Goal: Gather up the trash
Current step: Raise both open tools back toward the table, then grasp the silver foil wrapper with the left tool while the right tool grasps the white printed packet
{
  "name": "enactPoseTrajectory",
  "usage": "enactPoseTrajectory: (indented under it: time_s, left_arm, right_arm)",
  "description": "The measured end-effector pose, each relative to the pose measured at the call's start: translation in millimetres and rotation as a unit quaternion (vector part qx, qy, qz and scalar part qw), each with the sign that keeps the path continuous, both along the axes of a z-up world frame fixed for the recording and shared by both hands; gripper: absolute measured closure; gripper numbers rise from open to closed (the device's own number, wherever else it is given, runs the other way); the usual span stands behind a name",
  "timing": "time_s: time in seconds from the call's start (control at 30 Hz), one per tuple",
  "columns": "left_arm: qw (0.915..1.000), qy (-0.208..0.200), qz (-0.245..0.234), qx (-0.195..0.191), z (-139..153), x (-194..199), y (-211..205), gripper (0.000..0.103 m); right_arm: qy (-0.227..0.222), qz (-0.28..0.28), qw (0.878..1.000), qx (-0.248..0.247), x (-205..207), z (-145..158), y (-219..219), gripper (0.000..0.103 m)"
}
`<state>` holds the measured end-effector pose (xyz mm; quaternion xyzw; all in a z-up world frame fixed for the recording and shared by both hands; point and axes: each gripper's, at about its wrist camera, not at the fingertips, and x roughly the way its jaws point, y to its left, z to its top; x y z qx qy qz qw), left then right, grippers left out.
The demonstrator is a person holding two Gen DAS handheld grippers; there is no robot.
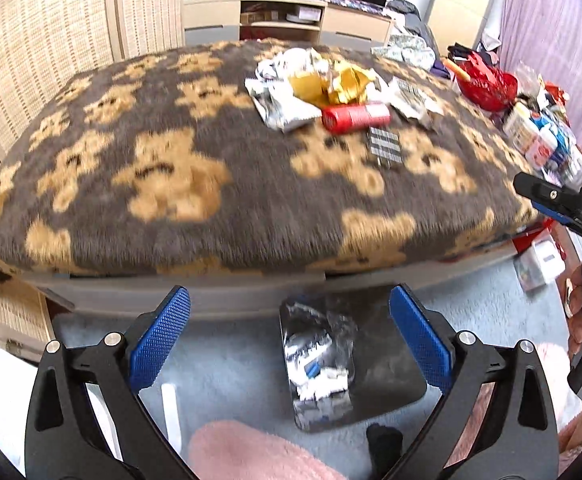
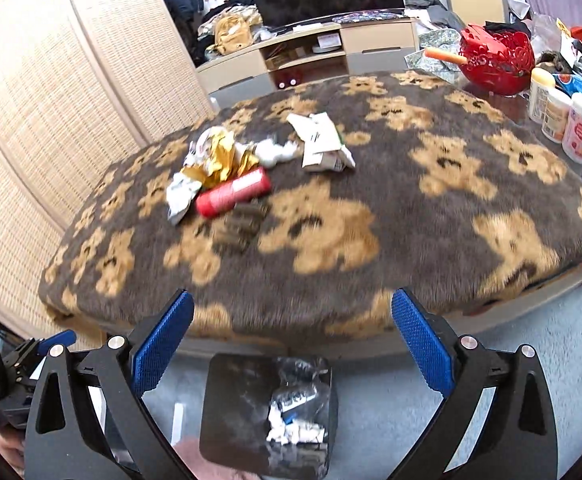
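Trash lies in a heap on the bear-patterned blanket (image 1: 195, 208): a red can (image 1: 355, 117) on its side, yellow and gold wrappers (image 1: 333, 84), silver foil (image 1: 279, 108) and a small dark pack (image 1: 385, 146). In the right wrist view the same red can (image 2: 233, 192), gold wrapper (image 2: 221, 160) and a white carton (image 2: 323, 140) show. A dark bin (image 1: 387, 376) (image 2: 231, 408) on the floor below the table edge holds crumpled foil and paper. My left gripper (image 1: 289, 336) hangs open above the bin, empty. My right gripper (image 2: 293, 340) is open and empty too, over the table edge and bin.
A red basket (image 2: 499, 60), white bottles (image 2: 567, 120) and packets crowd the table's right side. A woven screen (image 1: 43, 40) stands at the left, a TV cabinet (image 2: 311, 52) behind. A pink slipper (image 1: 251, 452) is near the bin. Blue-grey carpet (image 1: 227, 360) covers the floor.
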<state>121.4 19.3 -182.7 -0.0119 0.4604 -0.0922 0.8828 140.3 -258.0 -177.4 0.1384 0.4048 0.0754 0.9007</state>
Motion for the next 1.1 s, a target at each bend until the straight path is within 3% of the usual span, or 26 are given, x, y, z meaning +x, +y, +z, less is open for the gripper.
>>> enactPoseTrajectory:
  time_s: [0.3, 0.63, 0.87, 1.0, 1.1]
  left_arm:
    - [0.9996, -0.026, 0.007, 0.000, 9.5, 64.5, -9.7, 0.009]
    - [0.9989, -0.035, 0.029, 0.012, 3.6, 153.3, -20.8, 0.014]
    - [0.9988, -0.027, 0.039, 0.013, -9.2, 204.3, -21.0, 0.016]
    - [0.9989, -0.011, 0.043, 0.015, -22.1, 221.9, -18.1, 0.024]
    - [0.9991, 0.004, 0.040, 0.012, -32.0, 228.7, -17.3, 0.034]
  right_arm:
    - [0.009, -0.009, 1.000, 0.004, 59.9, -10.2, -1.0, 0.004]
    - [-0.026, -0.034, 0.999, -0.030, 130.4, -6.3, -10.1, 0.004]
    - [-0.001, -0.038, 0.998, -0.047, 177.1, -27.0, -13.8, 0.004]
    - [0.012, -0.033, 0.998, -0.054, 194.2, -38.7, -10.3, 0.005]
    - [0.023, -0.027, 0.997, -0.066, 203.3, -47.6, -5.4, 0.013]
